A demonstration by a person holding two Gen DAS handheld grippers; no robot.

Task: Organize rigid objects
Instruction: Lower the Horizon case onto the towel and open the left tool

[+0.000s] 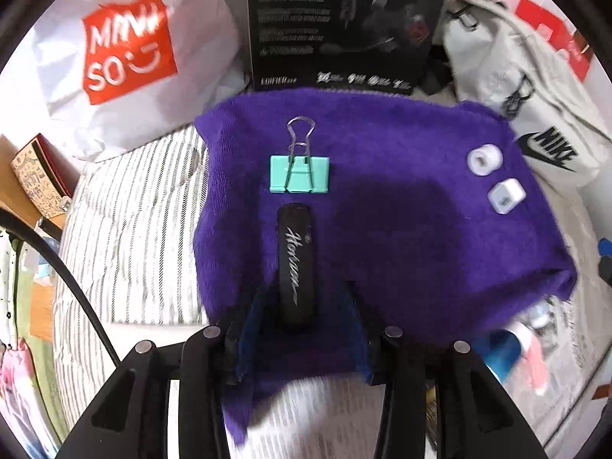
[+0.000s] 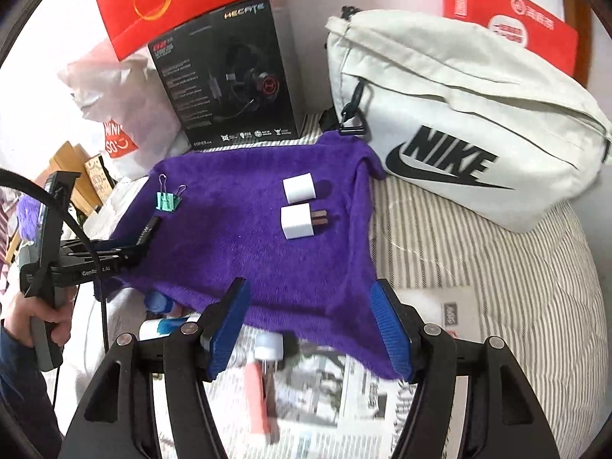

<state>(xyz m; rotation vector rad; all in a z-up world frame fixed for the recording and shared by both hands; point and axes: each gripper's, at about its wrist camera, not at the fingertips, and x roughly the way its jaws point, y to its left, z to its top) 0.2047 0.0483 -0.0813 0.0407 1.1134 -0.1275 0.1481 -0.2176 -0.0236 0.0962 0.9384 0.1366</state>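
Now the left hand-held gripper (image 1: 298, 306) stands over a black bar-shaped item with silver script (image 1: 297, 264), which lies flat on the purple towel (image 1: 401, 237) just below the teal binder clip (image 1: 299, 174). Its blue pads sit either side of the bar's near end with gaps showing, so I judge the bar released, not pinched. The right hand-held gripper (image 2: 310, 329) is spread wide with nothing between its pads, hovering over the towel's near edge.

The step in hand looks like setting the bar in line with the clip. To finish it well, lift the left hand-held gripper straight up so the pads do not drag the bar sideways or snag the towel's pile.

Two white charger plugs (image 2: 298, 206) sit close together further right on the towel, one with its prongs showing, well apart from the clip.

Around the towel, on the striped bed cover (image 2: 440, 237), stand a black headset box (image 2: 229, 72), a white Nike bag (image 2: 459, 126) and a white shopping bag (image 1: 126, 57). Small items lie on newspaper (image 2: 344, 386) by the near edge, including a pink tube (image 2: 260, 394); they are the likeliest things to get knocked.
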